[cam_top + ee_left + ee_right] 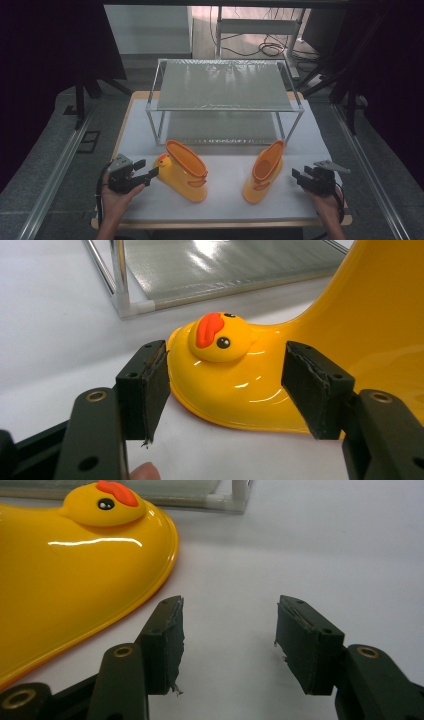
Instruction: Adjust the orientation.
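Left tool (222, 382) first: jaws spread wide, gripping nothing, and the toe of the left boot (280, 365) sits right between them, duck head (217, 336) and orange beak poking up in the gap. The pads flank the toe; whether the left pad touches the edge is hard to call from here, it looks just beside it. In the high view that tool (145, 175) is at the boot's (185, 172) toe end, the hand (117, 197) under it.

Right tool (229, 640): also spread open, empty, bare white table (310, 545) between the jaws. The right boot (75, 575) lies off to its left, near but apart. From above, the right tool (302, 179) sits just right of that boot (264, 172), which stands with its shaft leaning toward the rack (225, 92).

Both boots are on the table (220, 200) in front of the two-tier rack, well apart from each other.

Risk, as I judge it: the boots are glossy and rounded, so a pinch on the sloping toe could squirt the boot out forward or leave it hanging shaft-heavy and swinging. The left boot already lies tilted, so a nudge could roll it. Lifting toward the rack, a tall shaft could clip the upper shelf's rail.

No brand, label or writing readable anywhere.
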The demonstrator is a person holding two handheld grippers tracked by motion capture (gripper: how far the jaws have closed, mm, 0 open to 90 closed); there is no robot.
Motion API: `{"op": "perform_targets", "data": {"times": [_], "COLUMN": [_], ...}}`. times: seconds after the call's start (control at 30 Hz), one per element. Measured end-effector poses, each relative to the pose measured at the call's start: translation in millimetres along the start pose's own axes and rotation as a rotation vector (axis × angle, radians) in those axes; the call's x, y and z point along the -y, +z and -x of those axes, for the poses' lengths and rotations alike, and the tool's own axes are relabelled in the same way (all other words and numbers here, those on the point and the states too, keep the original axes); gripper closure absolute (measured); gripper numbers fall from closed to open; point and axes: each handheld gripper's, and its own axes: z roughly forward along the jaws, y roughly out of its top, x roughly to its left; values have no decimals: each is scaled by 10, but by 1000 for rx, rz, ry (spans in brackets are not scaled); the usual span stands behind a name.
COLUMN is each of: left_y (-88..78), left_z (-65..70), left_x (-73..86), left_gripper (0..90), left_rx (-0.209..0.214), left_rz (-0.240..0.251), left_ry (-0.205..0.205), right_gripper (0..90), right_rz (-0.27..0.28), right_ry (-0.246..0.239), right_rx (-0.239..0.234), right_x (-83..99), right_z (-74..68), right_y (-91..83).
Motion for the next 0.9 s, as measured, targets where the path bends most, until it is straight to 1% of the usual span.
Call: {"op": "perform_targets", "data": {"times": [0.1,0.23,0.3,0.43,0.5,0.57,0.7,0.77,0.83,0.9], "left_y": [-14,-22,-31,-58,-58,-51,-13,3,20,37], "left_z": [-12,-14,-13,-29,-40,-49,-78,-111,-140,-160], "left_x": [1,4,5,3,7,14,38,62,85,102], "left_gripper": [370,421,478,639,695,730,744,752,765,770], "left_rx": [-3,-6,-7,2,-5,-8,-51,-51,-52,-48], "left_rz": [3,7,9,3,-9,-21,-70,-87,-102,-116], "left_ry": [-3,0,0,-8,-10,-11,-9,-31,-43,-47], "right_gripper": [435,429,429,429,430,430,433,433,435,439], "right_rz": [0,-4,-4,-5,-7,-2,5,11,21,29], "right_ry": [2,0,4,5,3,8,11,4,-3,-10], "right_rx": [6,9,9,13,15,18,17,11,4,-1], "right_x": [9,17,21,24,25,27,26,26,27,30], "right_z": [10,20,22,32,44,52,46,33,13,-1], "right_y": [5,8,13,13,12,14,-3,-17,-37,-58]}}
